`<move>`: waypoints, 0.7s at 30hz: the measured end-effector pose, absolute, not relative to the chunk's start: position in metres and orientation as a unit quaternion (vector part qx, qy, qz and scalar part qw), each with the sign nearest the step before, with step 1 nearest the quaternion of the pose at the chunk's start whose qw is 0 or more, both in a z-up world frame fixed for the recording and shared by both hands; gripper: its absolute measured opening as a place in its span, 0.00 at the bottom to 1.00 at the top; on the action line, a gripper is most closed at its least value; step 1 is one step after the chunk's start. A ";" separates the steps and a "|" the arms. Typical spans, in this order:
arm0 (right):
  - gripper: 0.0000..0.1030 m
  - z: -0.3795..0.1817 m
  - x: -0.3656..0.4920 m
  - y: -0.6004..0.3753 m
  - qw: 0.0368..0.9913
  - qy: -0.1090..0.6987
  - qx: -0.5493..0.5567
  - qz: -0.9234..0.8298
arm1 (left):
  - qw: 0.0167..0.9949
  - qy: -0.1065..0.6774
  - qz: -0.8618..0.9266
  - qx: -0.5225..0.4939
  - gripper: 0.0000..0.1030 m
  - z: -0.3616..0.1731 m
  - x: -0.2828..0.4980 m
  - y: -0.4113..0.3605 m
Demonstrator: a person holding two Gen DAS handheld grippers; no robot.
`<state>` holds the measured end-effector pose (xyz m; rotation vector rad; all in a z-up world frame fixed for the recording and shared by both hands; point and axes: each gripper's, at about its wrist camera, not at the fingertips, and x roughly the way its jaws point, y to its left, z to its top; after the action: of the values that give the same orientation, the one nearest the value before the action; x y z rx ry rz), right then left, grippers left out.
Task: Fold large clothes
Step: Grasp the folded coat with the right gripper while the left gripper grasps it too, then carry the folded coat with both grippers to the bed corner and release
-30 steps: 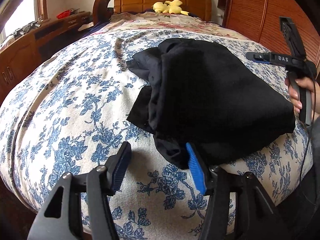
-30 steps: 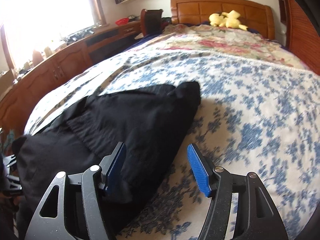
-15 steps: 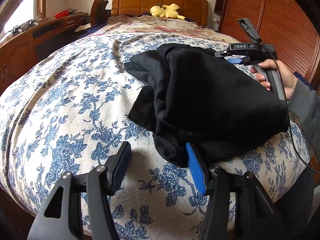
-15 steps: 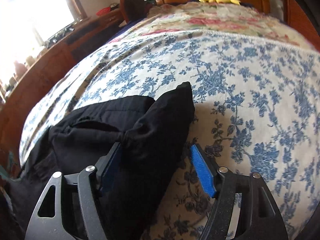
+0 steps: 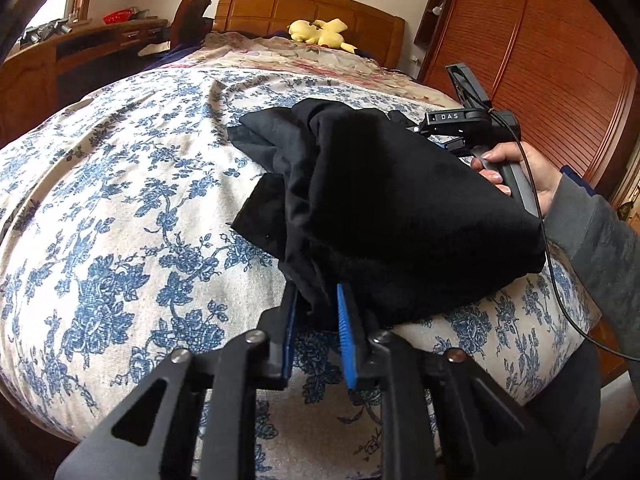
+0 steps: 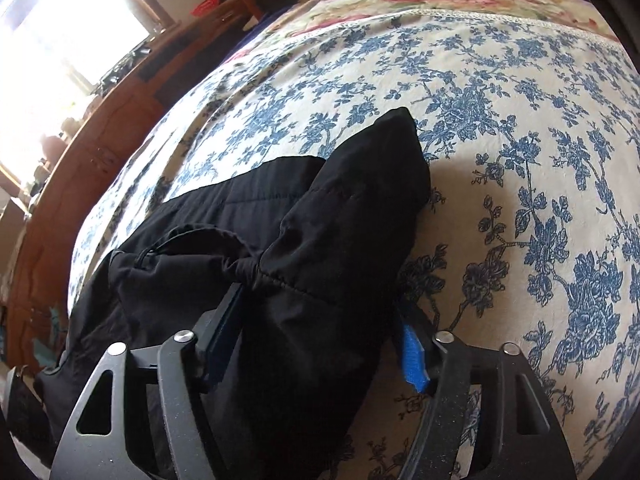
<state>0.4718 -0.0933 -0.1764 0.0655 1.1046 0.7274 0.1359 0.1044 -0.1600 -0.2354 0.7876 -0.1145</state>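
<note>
garment (image 5: 392, 208) black, soft, bunched | left gripper (image 5: 316, 320) pinching hem | bedspread (image 5: 120, 184) floral

Daylit bedroom, strong fisheye curvature.
The window (image 6: 60, 40) is blown out to white; the black garment (image 5: 400, 208) loses fold detail; frame corners vignette dark.

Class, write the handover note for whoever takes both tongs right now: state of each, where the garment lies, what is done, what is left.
Left tongs: closed on the near edge of the black garment.
Right tongs: fingers straddle a thick fold of the garment at its other end; the gap is wide, so a firm grip cannot be confirmed.
Garment: bunched in a partly folded heap on the blue floral bedspread, near the bed's foot edge.
Done: the cloth is gathered, with tongs at both ends.
Left: probably close the right tongs, lift, straighten the layers and finish the fold, then lay it flat.
</note>
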 end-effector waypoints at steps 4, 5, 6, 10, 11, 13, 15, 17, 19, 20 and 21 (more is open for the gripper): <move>0.32 -0.165 0.459 -0.089 0.799 0.493 0.000 0.344 | 0.918 0.374 -0.058 -0.115 0.08 -0.157 0.135 0.108; 0.26 -0.163 0.458 -0.087 0.802 0.489 -0.005 0.342 | 0.920 0.371 -0.056 -0.114 0.06 -0.155 0.132 0.110; 0.23 -0.160 0.455 -0.086 0.806 0.483 -0.011 0.341 | 0.922 0.367 -0.053 -0.114 0.05 -0.153 0.130 0.111; 0.18 -0.148 0.439 -0.079 0.820 0.464 -0.026 0.335 | 0.926 0.354 -0.045 -0.120 0.04 -0.148 0.123 0.128; 0.17 -0.146 0.435 -0.077 0.822 0.460 -0.026 0.335 | 0.927 0.352 -0.043 -0.121 0.04 -0.147 0.121 0.133; 0.16 -0.141 0.428 -0.069 0.825 0.451 -0.023 0.340 | 0.930 0.343 -0.034 -0.128 0.04 -0.144 0.115 0.147; 0.15 -0.137 0.422 -0.058 0.826 0.445 -0.025 0.345 | 0.933 0.333 -0.025 -0.133 0.04 -0.140 0.108 0.162; 0.15 -0.131 0.414 -0.040 0.826 0.438 -0.030 0.352 | 0.936 0.323 -0.012 -0.137 0.03 -0.136 0.103 0.181; 0.14 -0.125 0.405 -0.010 0.825 0.430 -0.038 0.364 | 0.940 0.313 0.006 -0.137 0.03 -0.131 0.094 0.206; 0.14 -0.122 0.402 0.006 0.825 0.425 -0.043 0.369 | 0.941 0.308 0.014 -0.139 0.03 -0.130 0.091 0.219; 0.13 -0.119 0.398 0.024 0.825 0.419 -0.048 0.375 | 0.942 0.303 0.024 -0.140 0.03 -0.127 0.086 0.234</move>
<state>0.3975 0.0237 -0.1187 -0.1027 0.8915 0.7963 0.0856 0.2339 -0.1273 -0.2861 0.6180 0.0494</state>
